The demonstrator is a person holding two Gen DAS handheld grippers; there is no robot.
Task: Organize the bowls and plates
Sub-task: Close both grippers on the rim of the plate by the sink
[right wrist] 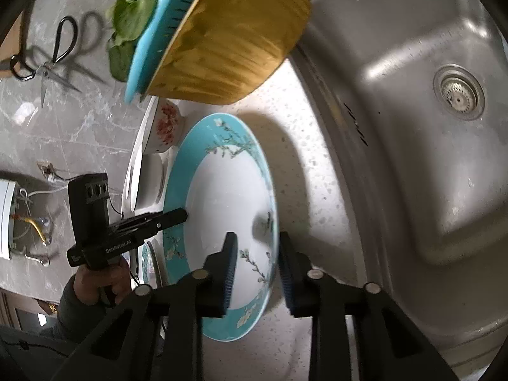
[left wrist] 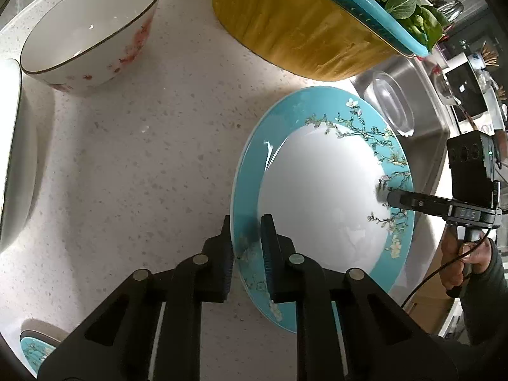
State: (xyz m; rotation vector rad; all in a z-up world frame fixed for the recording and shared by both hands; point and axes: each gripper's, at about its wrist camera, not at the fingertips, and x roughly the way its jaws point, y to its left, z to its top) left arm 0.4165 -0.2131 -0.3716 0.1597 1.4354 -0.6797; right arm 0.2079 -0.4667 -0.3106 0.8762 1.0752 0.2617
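Note:
A turquoise-rimmed plate with a white centre and blossom pattern point(left wrist: 320, 203) lies on the speckled counter, also in the right wrist view point(right wrist: 222, 197). My left gripper point(left wrist: 246, 250) straddles its near rim, one finger under and one over, jaws close around the rim. My right gripper point(right wrist: 257, 266) straddles the opposite rim with a visible gap; it shows in the left wrist view point(left wrist: 385, 197). A white bowl with red flowers point(left wrist: 92, 31) stands at the far left, and also shows in the right wrist view point(right wrist: 163, 127).
A yellow basin point(left wrist: 304, 28) with a blue colander of greens point(left wrist: 390, 3) stands behind the plate. The steel sink point(right wrist: 412, 146) is to the right. A white dish point(left wrist: 12, 158) sits at left, another turquoise plate point(left wrist: 35, 352) at bottom left. Scissors point(right wrist: 47, 60) hang on the wall.

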